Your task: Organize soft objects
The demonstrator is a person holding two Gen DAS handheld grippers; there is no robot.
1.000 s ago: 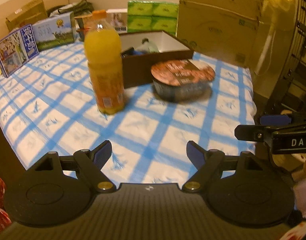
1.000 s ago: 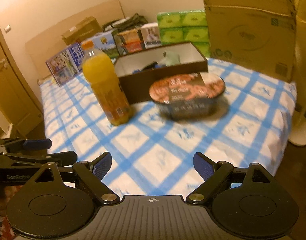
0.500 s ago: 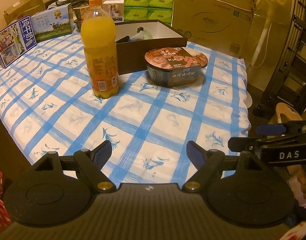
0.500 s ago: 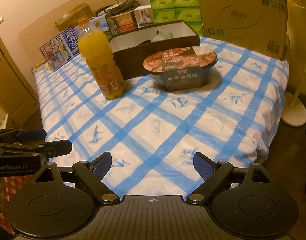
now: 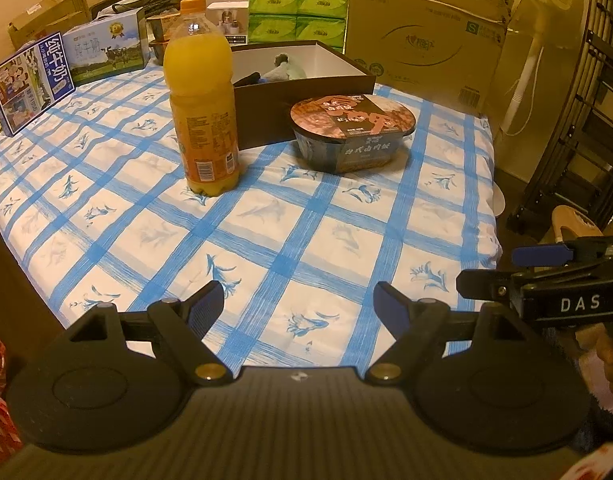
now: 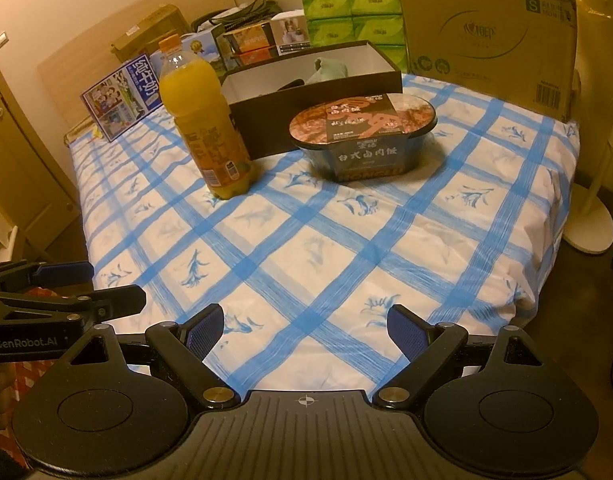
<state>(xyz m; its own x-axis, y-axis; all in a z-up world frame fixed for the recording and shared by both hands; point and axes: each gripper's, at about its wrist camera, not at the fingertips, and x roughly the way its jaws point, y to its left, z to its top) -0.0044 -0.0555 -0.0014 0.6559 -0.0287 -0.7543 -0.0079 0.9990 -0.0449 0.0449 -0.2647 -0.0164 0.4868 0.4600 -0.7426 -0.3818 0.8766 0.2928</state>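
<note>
Soft pale-green cloth items [image 5: 287, 69] lay inside the dark brown open cardboard box [image 5: 306, 98], straight ahead and well apart from my left gripper [image 5: 299, 310] and right gripper [image 6: 304, 326]. Both had jaws spread and empty; I judged neither clearly nearer, and the items' long axis was too small to tell.

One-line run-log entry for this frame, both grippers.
left gripper: open, empty | right gripper: open, empty | orange juice bottle, sealed meal bowl: upright on bed, untouched

Bystanders on the blue-checked bedspread

An orange juice bottle [image 5: 201, 96] stands upright just beside a sealed instant-meal bowl [image 5: 351, 136]. Behind them, milk cartons [image 5: 30, 80], green tissue packs [image 5: 296, 16] and a big cardboard box [image 5: 426, 28] line the bedspread's [image 5: 266, 240] far edge; a fan stand [image 6: 590, 224] stands on the floor.
</note>
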